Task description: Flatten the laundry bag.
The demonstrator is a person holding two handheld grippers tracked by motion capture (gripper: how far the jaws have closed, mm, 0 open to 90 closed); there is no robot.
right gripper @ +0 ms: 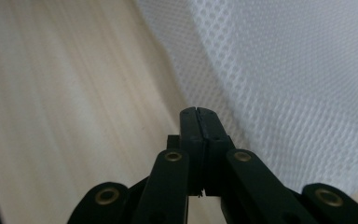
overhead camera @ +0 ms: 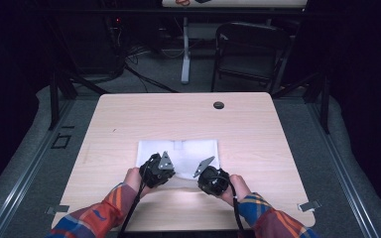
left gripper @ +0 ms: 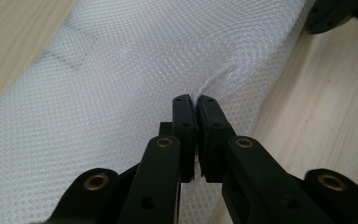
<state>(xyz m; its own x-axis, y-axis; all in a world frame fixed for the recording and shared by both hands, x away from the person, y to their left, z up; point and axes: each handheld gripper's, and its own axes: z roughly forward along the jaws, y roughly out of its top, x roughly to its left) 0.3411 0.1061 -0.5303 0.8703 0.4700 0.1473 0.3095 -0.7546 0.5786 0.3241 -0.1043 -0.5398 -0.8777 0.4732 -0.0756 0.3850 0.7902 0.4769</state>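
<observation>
- The white mesh cloth (overhead camera: 178, 157) lies flat on the wooden table (overhead camera: 248, 129), in the near half, well on my side of the round grommet (overhead camera: 219, 105). Its long axis runs left to right across the table, parallel to the near table edge.
- My left gripper (overhead camera: 155, 166) sits on the cloth's near edge toward its left end; my right gripper (overhead camera: 209, 173) sits at the near edge toward its right end. Both hands are at the cloth's near side, with the cloth extending away from them toward the grommet.
- Left jaws: closed on the cloth. In the left gripper view the left gripper (left gripper: 196, 103) has a pinched ridge of white mesh cloth (left gripper: 135, 70) rising between the tips, with creases running out from the pinch.
- Right jaws: closed tip to tip. In the right gripper view the right gripper (right gripper: 197, 112) meets at the cloth's border, with white mesh cloth (right gripper: 289, 79) to one side and bare wooden table (right gripper: 70, 93) to the other. I cannot tell whether any mesh is caught between these tips.
- Judgement: the coming move is a lift or fold of the near edge away from me, across the cloth's short axis. It depends on both ends of that edge being held; the right grip should be confirmed first.
</observation>
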